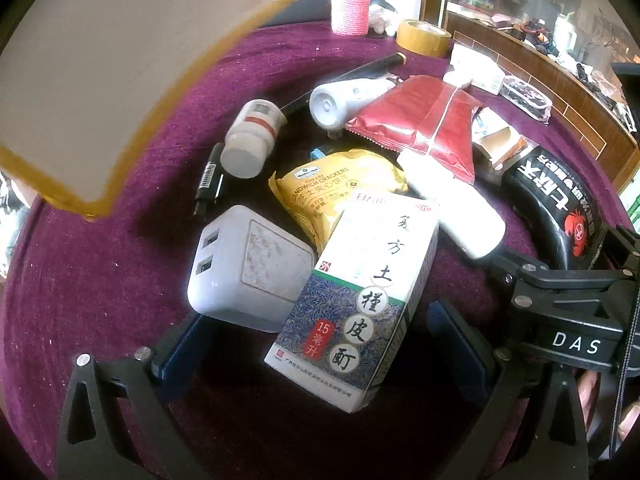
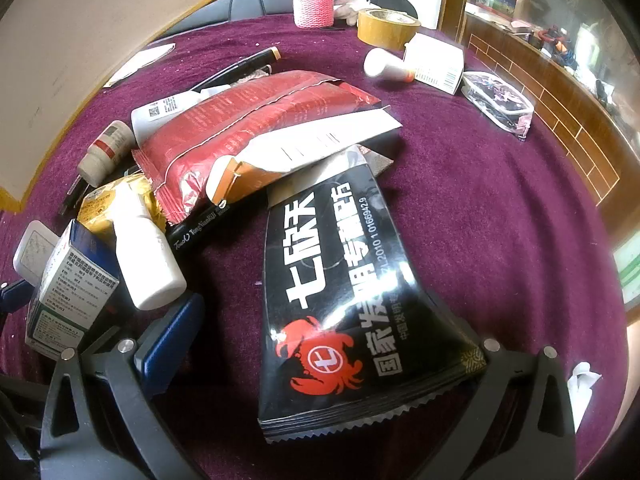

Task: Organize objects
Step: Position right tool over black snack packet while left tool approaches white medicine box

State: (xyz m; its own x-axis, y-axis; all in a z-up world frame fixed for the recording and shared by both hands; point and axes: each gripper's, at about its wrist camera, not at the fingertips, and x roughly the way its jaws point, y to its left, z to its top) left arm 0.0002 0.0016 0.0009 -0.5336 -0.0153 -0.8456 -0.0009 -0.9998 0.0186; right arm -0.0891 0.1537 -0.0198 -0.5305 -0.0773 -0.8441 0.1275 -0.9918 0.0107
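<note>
Purple tablecloth (image 2: pixel 500 200): covers the whole work surface; a loose heap of items sits at its centre in both views, nothing sorted yet.

Black crab-print packet (image 2: pixel 360 300): largest item, lower centre of the right wrist view. Its serrated end lies between the spread fingers of the right gripper (image 2: pixel 316 364); its long axis runs up the frame, roughly in line with the fingers, tilted a little left. Jaws stand fully apart and grip nothing; the right pad is hidden behind the packet, so contact there cannot be confirmed. In the left wrist view the same packet is at the right edge, well off that gripper's line. Judgement: the right hand is the nearer for this item, and closing would take it across its width.

Red snack packet (image 2: pixel 248 128): upper centre, lying over an open orange-and-white carton (image 2: pixel 256 172).

Medicine box (image 1: pixel 360 300): lower centre of the left wrist view, its near end between the wide-open fingers of the left gripper (image 1: pixel 320 344), long axis running up-frame and leaning right. Nothing held. It leans against the white USB charger (image 1: pixel 248 268) on its left.

Yellow cracker packet (image 1: pixel 336 188): frame centre, behind the box.

White spray bottle (image 1: pixel 456 208): right of the box, long axis diagonal
</note>
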